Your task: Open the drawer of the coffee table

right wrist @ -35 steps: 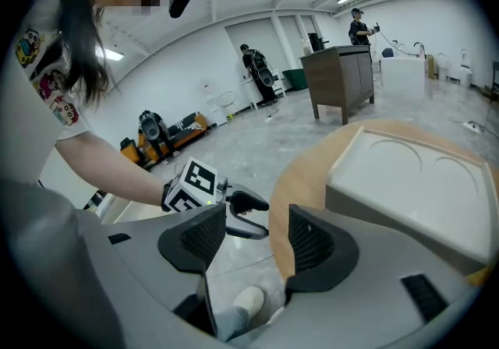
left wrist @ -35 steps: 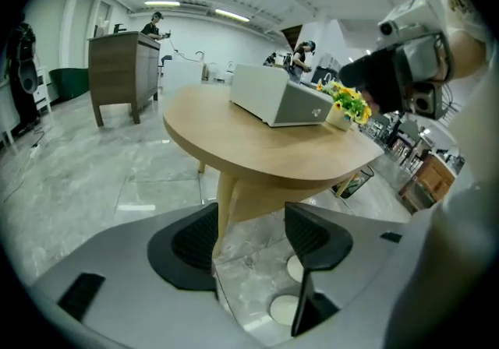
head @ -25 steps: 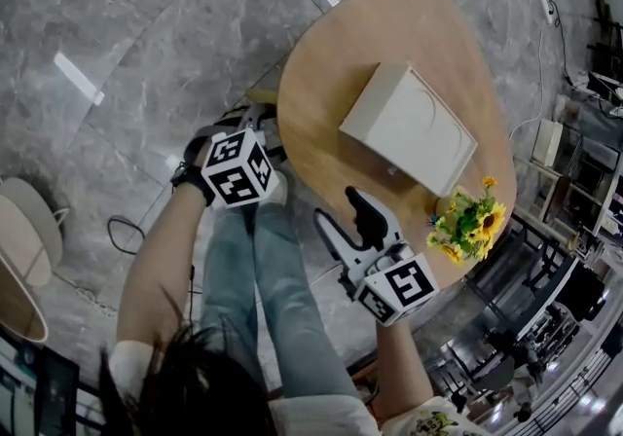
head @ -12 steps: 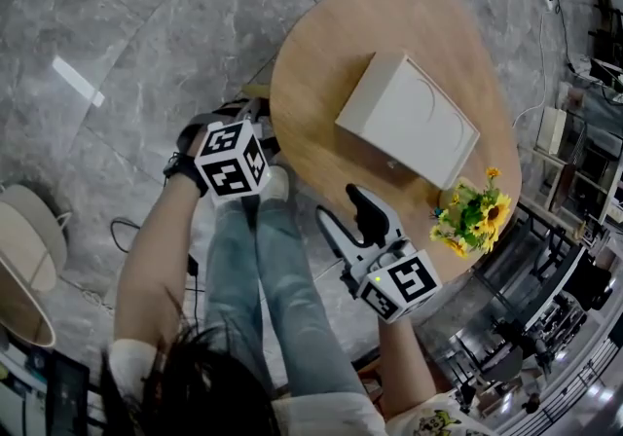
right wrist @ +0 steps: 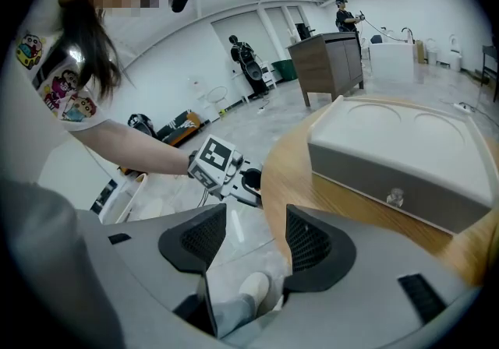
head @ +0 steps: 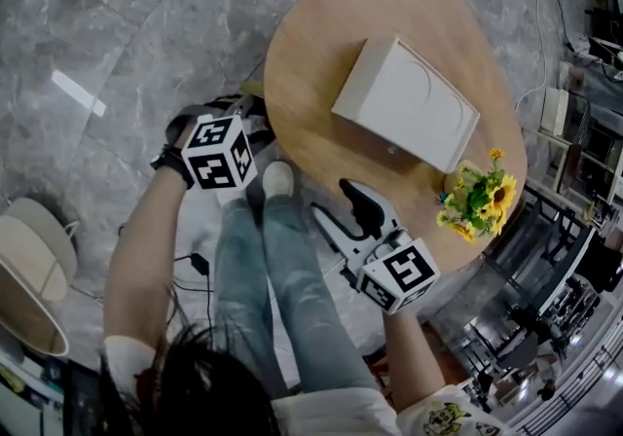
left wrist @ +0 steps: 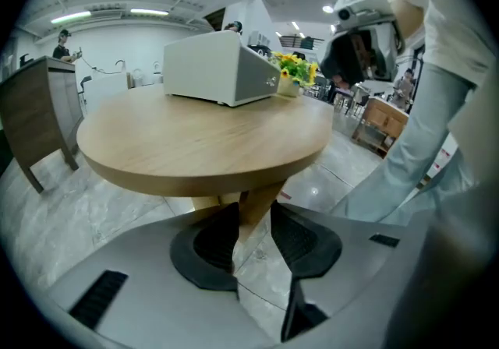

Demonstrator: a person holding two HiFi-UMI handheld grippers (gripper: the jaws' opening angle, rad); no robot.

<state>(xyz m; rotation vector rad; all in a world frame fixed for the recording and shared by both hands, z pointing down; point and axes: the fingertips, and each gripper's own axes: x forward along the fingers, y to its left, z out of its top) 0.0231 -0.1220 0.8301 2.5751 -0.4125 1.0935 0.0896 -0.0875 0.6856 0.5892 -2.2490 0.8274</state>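
Wood tabletop over marble floor bore a cream, knobbed drawer before the open, empty right gripper; left gripper was closing, empty.

Grey right gripper, light-blue jeans

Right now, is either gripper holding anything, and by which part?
Nothing is held. The left gripper is closing its jaws on nothing; the right gripper is open and empty.
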